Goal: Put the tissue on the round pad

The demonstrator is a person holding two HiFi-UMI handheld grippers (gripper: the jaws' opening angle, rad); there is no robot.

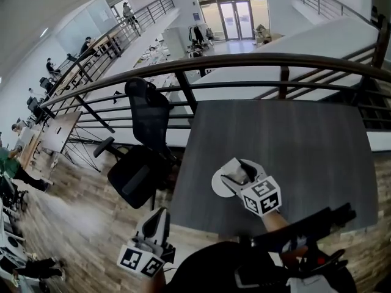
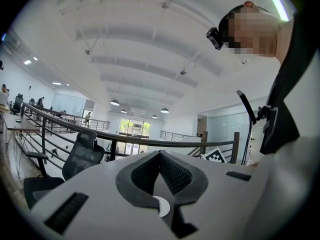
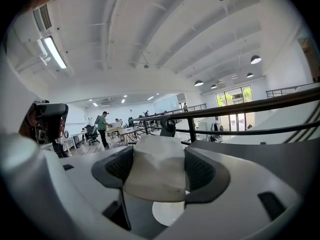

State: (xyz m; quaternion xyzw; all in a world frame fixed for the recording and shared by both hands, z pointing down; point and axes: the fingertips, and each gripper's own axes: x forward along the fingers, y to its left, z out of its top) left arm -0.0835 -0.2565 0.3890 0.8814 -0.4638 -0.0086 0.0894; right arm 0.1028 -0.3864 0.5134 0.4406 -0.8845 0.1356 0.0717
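Right hand-held gripper point(image 1: 236, 174) pinches the tissue point(image 3: 157, 168) over the round pad point(image 1: 218, 187) — I'd lower it straight, centre it, then ease the jaws apart.

Head view sits high over the desk's point(image 1: 293, 139) near edge, facing steeply down and forward to the railing point(image 1: 244, 60). Left gripper view rides the left gripper point(image 1: 160, 214) off the desk's near-left corner, tilted up. Right gripper view rides the right gripper point(image 1: 237, 174) close over the desk, roughly level. All three views share the railing and the office chair point(image 1: 146, 145).
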